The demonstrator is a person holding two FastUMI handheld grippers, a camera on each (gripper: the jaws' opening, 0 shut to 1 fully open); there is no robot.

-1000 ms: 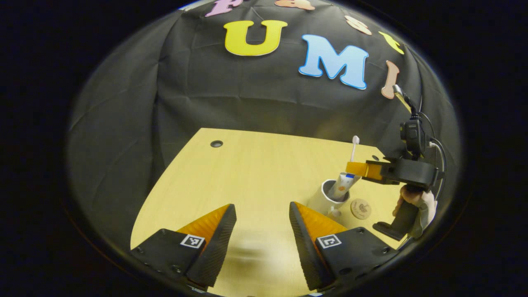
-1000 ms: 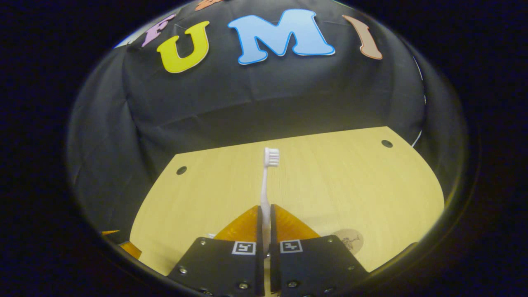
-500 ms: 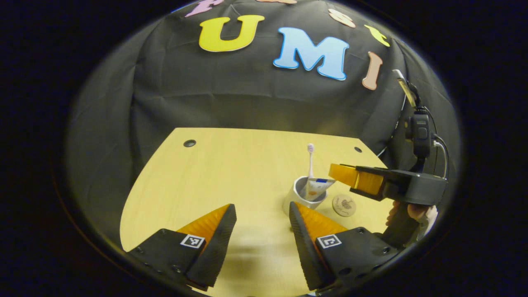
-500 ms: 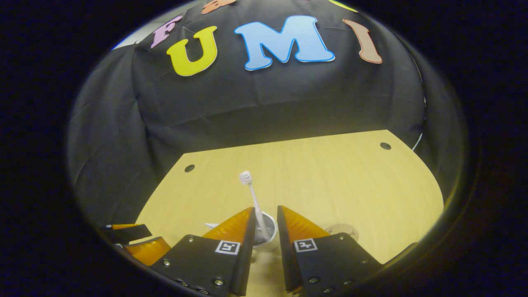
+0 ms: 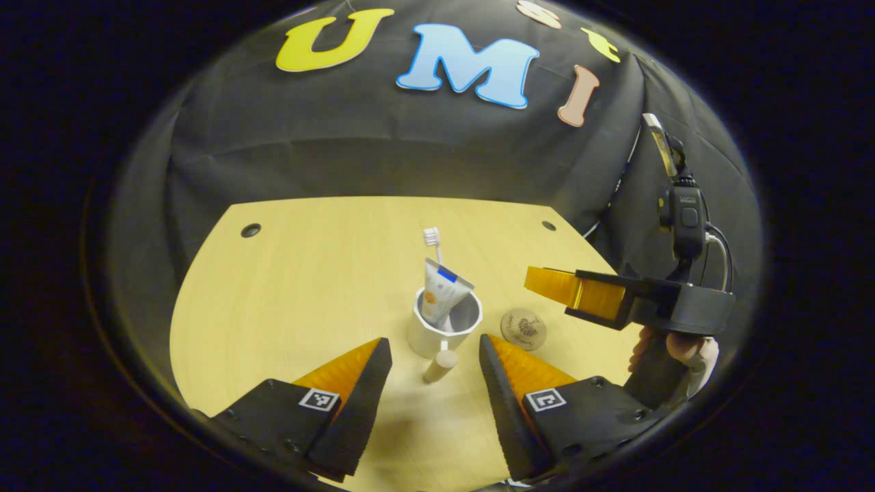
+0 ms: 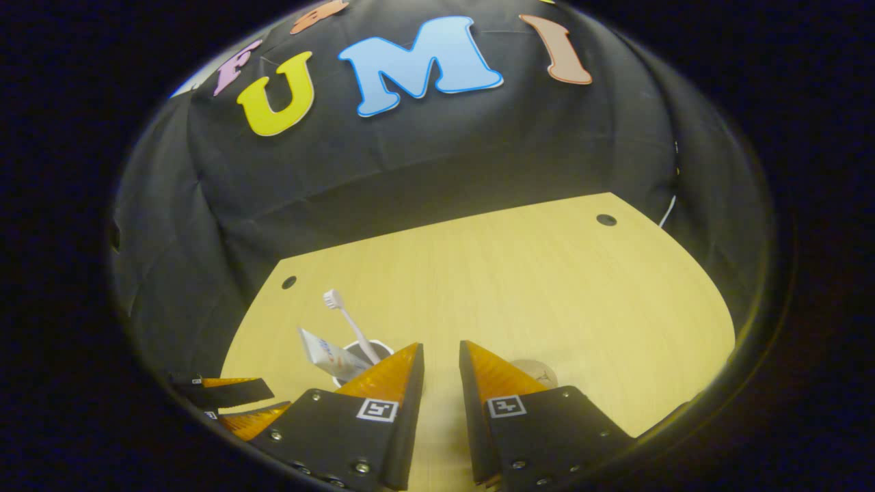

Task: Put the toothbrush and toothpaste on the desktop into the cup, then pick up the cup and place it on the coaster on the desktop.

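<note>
A white cup (image 5: pixel 437 335) stands mid-table with a wooden handle (image 5: pixel 441 365) pointing toward me. The toothpaste tube (image 5: pixel 443 292) and the white toothbrush (image 5: pixel 432 239) stand inside it. My left gripper (image 5: pixel 432 342) is open just short of the cup, its fingers either side of the handle. The round wooden coaster (image 5: pixel 523 329) lies to the right of the cup. My right gripper (image 6: pixel 441 348) is open and holds nothing, above the table between cup (image 6: pixel 355 352) and coaster (image 6: pixel 536 372). There the toothbrush (image 6: pixel 345 316) and toothpaste (image 6: pixel 327 355) lean left.
The light wooden table (image 5: pixel 307 273) has small dark holes near its far corners (image 5: pixel 250 230). A hand (image 5: pixel 673 348) holds the right gripper (image 5: pixel 547 281) over the table's right side. The left gripper (image 6: pixel 273 400) appears at the lower left of the right gripper view.
My right gripper let go of the toothbrush, which now stands in the cup, and drew back to the right. My left gripper swung toward the cup, still open.
</note>
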